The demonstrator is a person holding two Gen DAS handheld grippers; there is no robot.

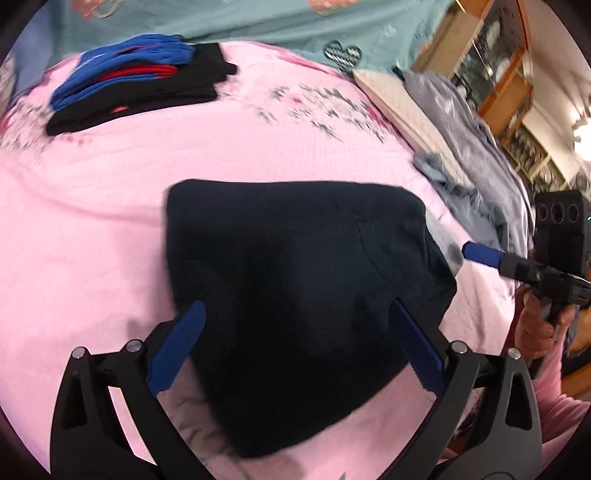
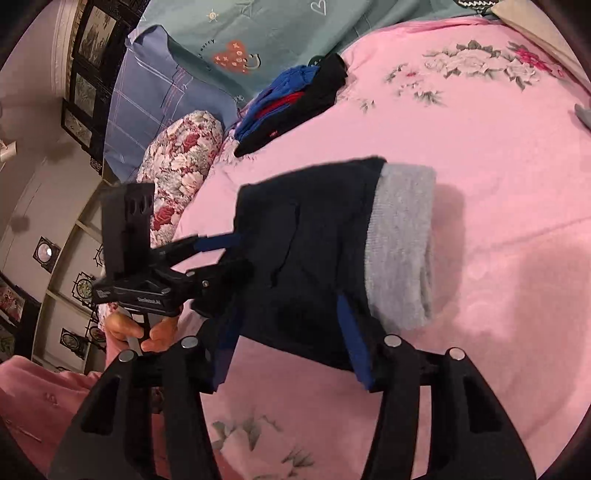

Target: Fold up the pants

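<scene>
A folded pair of dark navy pants (image 1: 295, 295) lies in the lower middle of the left wrist view on a pink bedspread (image 1: 110, 192), a soft cloth with a faint woven grid and grey-pink flower prints. The pants look thick and matte, folded into a rounded block with a curved seam on top; in the right wrist view a grey, fuzzy lining or cuff (image 2: 402, 243) shows at the fold's right end. The left gripper (image 1: 295, 314) hovers over the near edge of the pants, its ribbed blue fingers (image 1: 181, 343) spread wide, one at each side of the cloth; whether they touch it is hard to tell. The right gripper (image 2: 291, 321) also has its blue fingers far apart above the pants, partly lost against the dark fabric. At the upper left of the left wrist view sits a stack of folded clothes (image 1: 129, 88) in black, blue and red, blurred. A heap of crumpled grey-lavender fabric (image 1: 465, 155) spills along the right edge beside a quilted cream pad (image 1: 399, 99), both cut off by the lens rim. A teal printed sheet (image 1: 240, 18) crosses the top.
</scene>
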